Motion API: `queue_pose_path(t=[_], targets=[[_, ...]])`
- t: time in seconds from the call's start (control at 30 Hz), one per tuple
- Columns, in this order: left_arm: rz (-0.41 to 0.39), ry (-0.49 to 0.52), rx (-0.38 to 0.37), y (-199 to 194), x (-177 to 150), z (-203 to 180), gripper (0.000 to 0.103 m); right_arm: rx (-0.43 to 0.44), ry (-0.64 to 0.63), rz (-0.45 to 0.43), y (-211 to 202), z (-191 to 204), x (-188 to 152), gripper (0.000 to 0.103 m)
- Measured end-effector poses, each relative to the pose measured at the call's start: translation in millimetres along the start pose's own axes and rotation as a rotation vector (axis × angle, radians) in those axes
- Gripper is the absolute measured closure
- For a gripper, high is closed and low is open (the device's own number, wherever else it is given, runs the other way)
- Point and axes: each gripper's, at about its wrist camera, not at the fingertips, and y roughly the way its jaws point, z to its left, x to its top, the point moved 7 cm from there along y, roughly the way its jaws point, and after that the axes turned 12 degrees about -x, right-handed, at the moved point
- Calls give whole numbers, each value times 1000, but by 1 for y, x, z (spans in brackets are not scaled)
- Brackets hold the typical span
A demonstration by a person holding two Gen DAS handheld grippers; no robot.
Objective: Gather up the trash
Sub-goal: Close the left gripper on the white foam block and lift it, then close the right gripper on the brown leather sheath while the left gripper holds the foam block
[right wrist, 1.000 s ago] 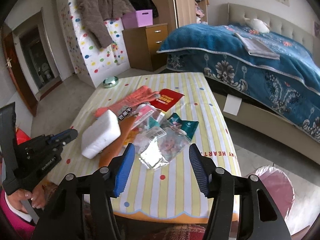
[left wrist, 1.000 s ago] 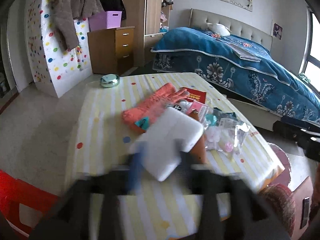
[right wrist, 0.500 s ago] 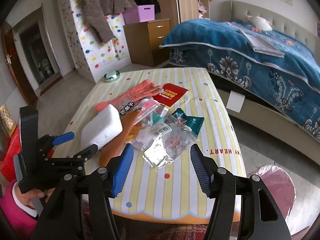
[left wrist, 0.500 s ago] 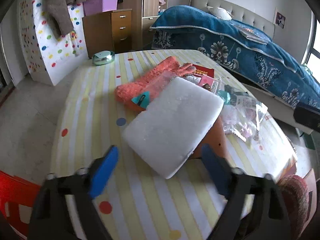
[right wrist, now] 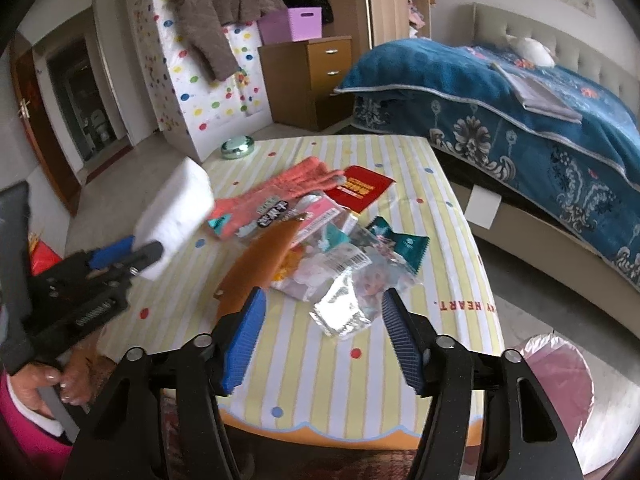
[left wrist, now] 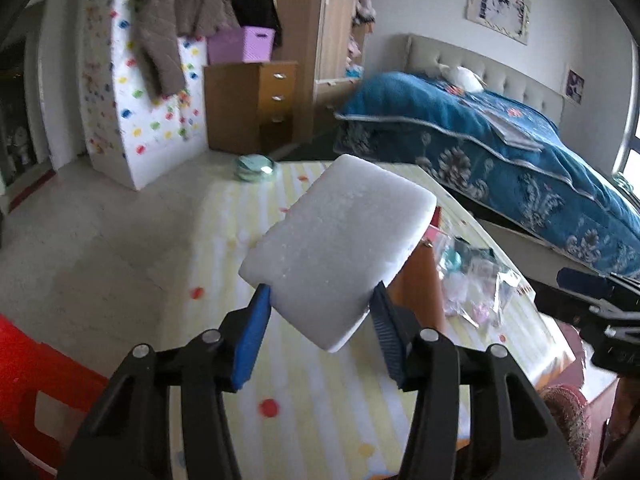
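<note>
A white foam block (left wrist: 340,248) hangs above the striped table (left wrist: 320,400), tilted, with my left gripper (left wrist: 320,296) closing on its near end and both blue pads pressing it. The right wrist view shows the same block (right wrist: 176,216) raised at the left in the left gripper (right wrist: 128,254). My right gripper (right wrist: 323,300) hovers over the table's near part, its jaws opening with nothing between them. Just beyond it lie a silver wrapper (right wrist: 344,312), clear wrappers (right wrist: 332,264), a teal packet (right wrist: 404,244) and an orange-brown sheet (right wrist: 260,264).
A pink glove (right wrist: 280,196) and a red envelope (right wrist: 362,188) lie further back, a green tin (right wrist: 238,147) at the far edge. A pink bag-lined bin (right wrist: 556,380) stands on the floor right of the table, a bed (right wrist: 520,120) behind, a red chair (left wrist: 36,364) at left.
My left gripper has taken hold of the foam block and lifted it off the table. The right gripper's jaws have widened slightly; it stays in place.
</note>
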Motion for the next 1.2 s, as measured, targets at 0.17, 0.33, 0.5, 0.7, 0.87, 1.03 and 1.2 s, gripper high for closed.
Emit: queue_pose_path(t=[0.17,0.33,0.5,0.7,0.87,1.03,1.2], targets=[[-23,-20,41,-14,0,18,53,20,-54,7,9,34,2,36],[-5,-47,48,-10,-9,36,53,9,-77,30,30,65,4,36],[9,-63,36,-3,-13,48,53,-61,-77,58,59,87,4,36],[23,-78,23,3,-17,58,53,-131,-70,92,87,100,2,28],[37,-87,10,6,-22,60,52,-204,-92,116,96,96,-9,28],[47,-87,-9,9,-24,54,52,-202,-51,144,89,81,-18,45],[50,-81,-23,5,-24,46,52,-149,-49,75,70,75,-13,48]])
